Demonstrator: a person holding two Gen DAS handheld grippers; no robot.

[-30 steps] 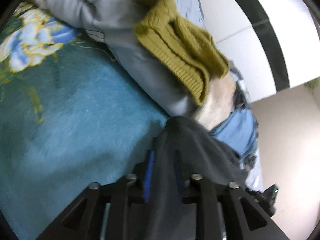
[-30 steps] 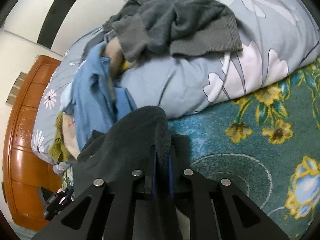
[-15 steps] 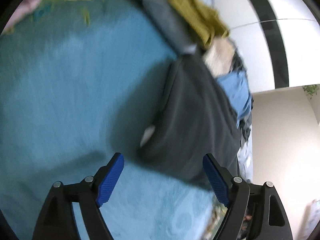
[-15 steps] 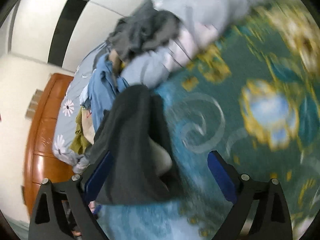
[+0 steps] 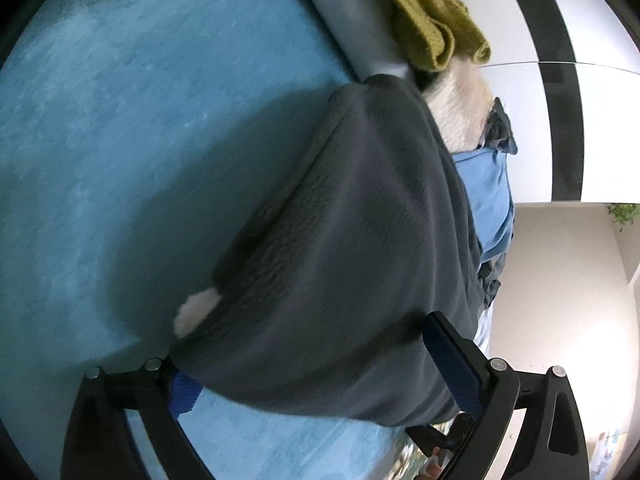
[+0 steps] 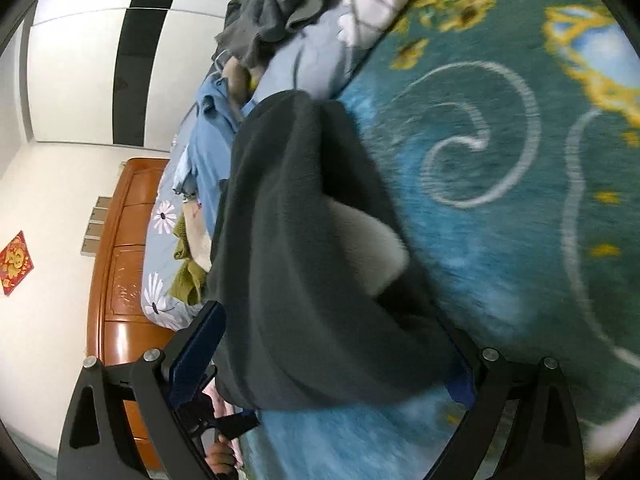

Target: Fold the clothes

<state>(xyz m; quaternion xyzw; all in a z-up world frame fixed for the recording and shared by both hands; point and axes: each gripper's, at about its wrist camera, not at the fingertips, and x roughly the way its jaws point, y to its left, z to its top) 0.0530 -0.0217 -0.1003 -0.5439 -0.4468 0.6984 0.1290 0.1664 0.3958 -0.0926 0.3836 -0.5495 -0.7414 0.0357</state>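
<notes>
Dark grey fleece garment (image 5: 360,248), folded over, lies on the teal blanket (image 5: 120,140). Left tool (image 5: 320,376) and right tool (image 6: 328,360) spread wide, pads clear of it — released. Heaped clothes (image 6: 276,4) beyond await folding.

Dark garment (image 5: 360,240) lies on teal floral blanket (image 5: 120,140).

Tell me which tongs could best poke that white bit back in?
Probably the left tongs: they're opening around the grey top, and the white bit lies by one tip. The right tongs sit farther off.
</notes>
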